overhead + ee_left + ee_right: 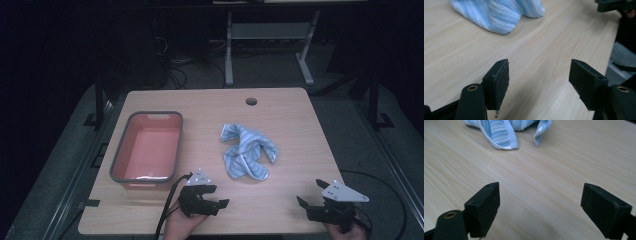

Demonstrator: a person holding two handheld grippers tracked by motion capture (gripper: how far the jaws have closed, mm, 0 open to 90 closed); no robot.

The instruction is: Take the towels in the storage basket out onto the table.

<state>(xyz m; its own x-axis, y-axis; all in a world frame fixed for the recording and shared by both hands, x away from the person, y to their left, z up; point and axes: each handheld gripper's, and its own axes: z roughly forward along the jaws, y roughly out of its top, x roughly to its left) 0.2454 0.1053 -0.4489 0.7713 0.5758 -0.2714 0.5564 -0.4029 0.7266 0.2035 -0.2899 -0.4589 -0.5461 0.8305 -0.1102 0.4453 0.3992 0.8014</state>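
Two claws at near table edge, left claw [216,195] and right claw [311,192] both spread, empty; one striped towel [247,151]; one red tub [148,148].

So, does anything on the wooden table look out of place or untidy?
Only the light blue striped towel: it lies crumpled and twisted mid-table, not folded, right of the red plastic bin with grey rim. Nothing looks spilled or damaged. Both grippers are open and apart from it.
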